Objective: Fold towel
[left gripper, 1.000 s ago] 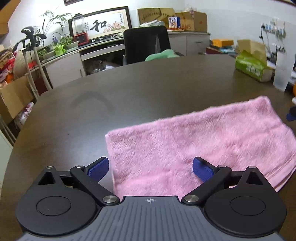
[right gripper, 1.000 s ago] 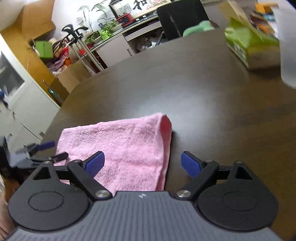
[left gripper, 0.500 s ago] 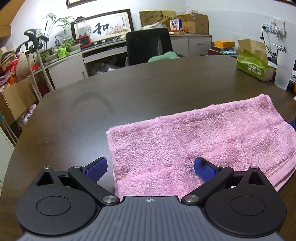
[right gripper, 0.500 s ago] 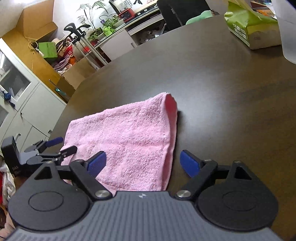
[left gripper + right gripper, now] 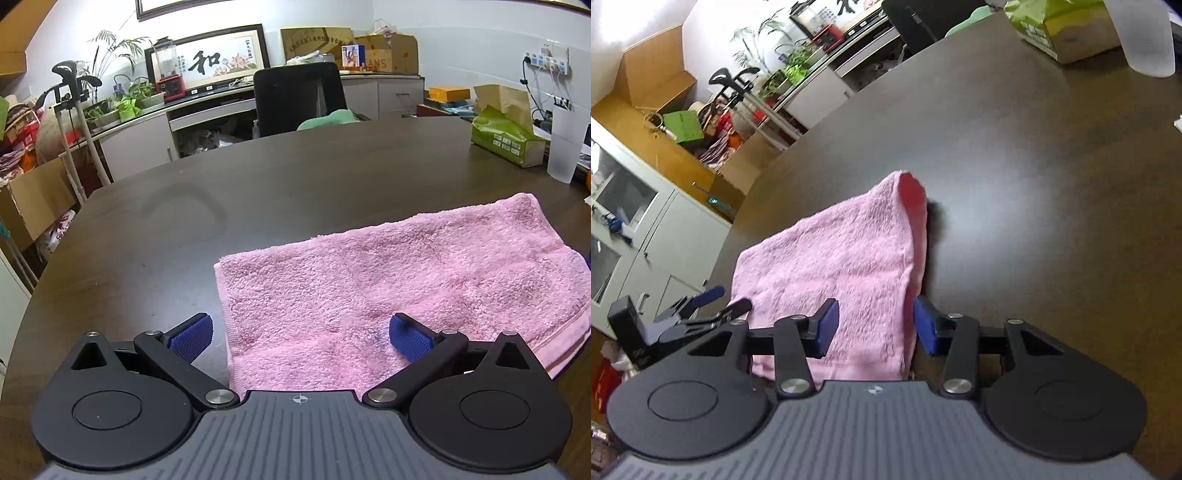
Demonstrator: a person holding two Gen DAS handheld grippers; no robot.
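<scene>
Lying flat: pink terry towel (image 5: 399, 280), looped pile, folded double, hemmed edges stacked along the near side, on the dark wood-grain surface (image 5: 295, 177).
Towel shape: long rectangle; its right end in the right wrist view (image 5: 842, 266) shows a rounded fold with a redder inner face.
Left gripper (image 5: 299, 334): black linkage arms, blue ribbed pads spread wide; left pad over bare surface just beside the towel's short edge, right pad resting on the pile.
Right gripper (image 5: 875, 325): jaws have just been closing, now half-narrowed; the towel's right end lies between the blue pads, right pad at the cloth's edge, grip not yet tight.
Background: green tissue box (image 5: 506, 136), frosted plastic cup (image 5: 565, 144), black office chair (image 5: 295, 96).
</scene>
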